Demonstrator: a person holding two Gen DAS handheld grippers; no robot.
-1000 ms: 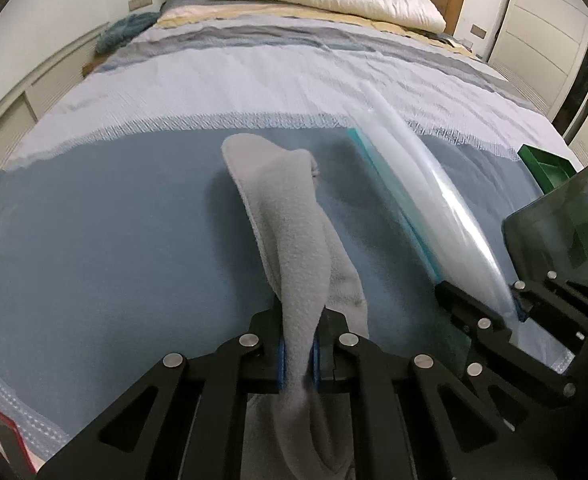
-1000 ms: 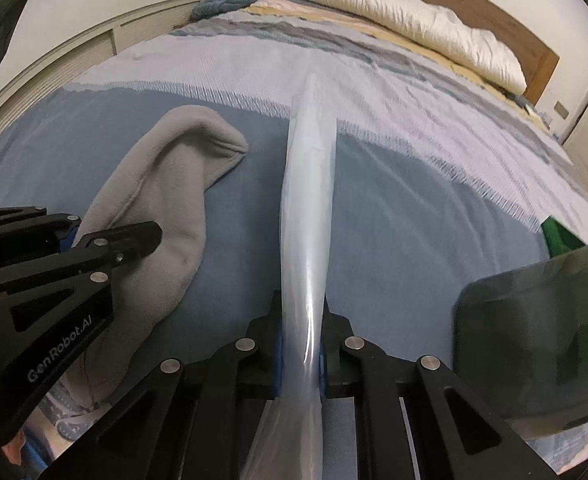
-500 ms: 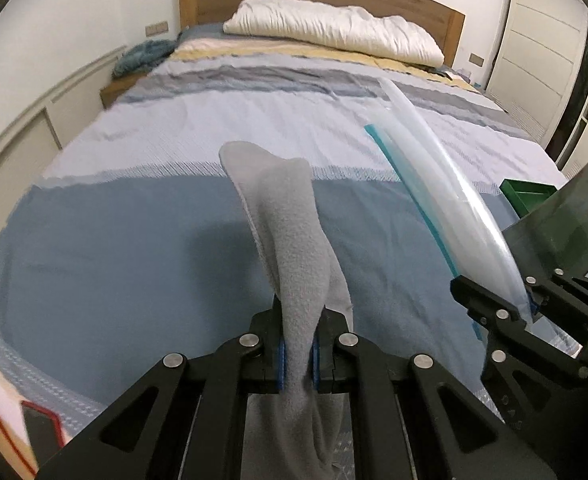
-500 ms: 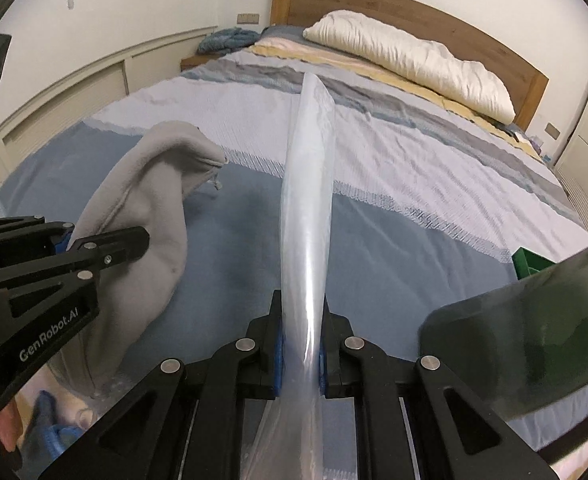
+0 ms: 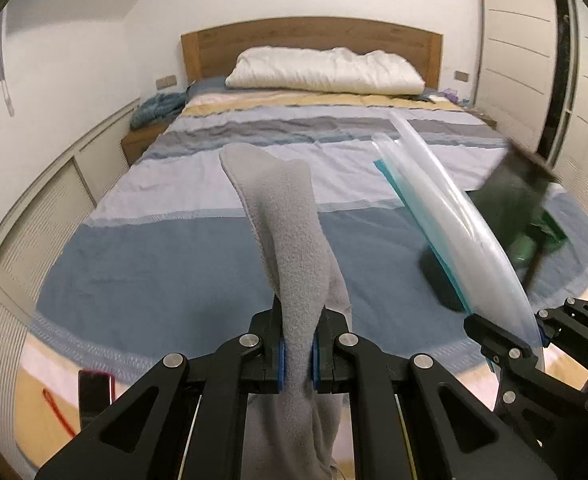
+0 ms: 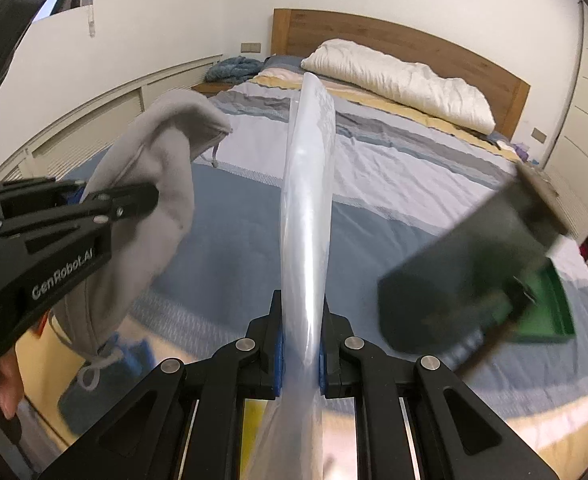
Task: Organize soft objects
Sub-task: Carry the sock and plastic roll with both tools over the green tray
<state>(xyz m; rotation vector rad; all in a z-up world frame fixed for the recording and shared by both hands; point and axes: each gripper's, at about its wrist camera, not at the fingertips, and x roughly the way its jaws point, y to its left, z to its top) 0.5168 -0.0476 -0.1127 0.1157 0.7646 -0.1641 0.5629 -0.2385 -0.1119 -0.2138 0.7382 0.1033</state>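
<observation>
- left tool [image 5: 296,354] clamps the grey fleece garment [image 5: 289,240] at frame centre; right tool [image 6: 300,356] clamps the clear zip bag [image 6: 308,200], both above the bed [image 5: 173,264].
- step in hand: carrying both; next, likely open the bag's mouth and feed the garment in.

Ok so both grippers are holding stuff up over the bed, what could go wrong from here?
The left gripper pinches only a narrow fold of the grey fleece garment, so its hanging weight could slip out. The clear plastic bag in the right gripper looks flat and shut, so stuffing the garment in could snag.
</observation>
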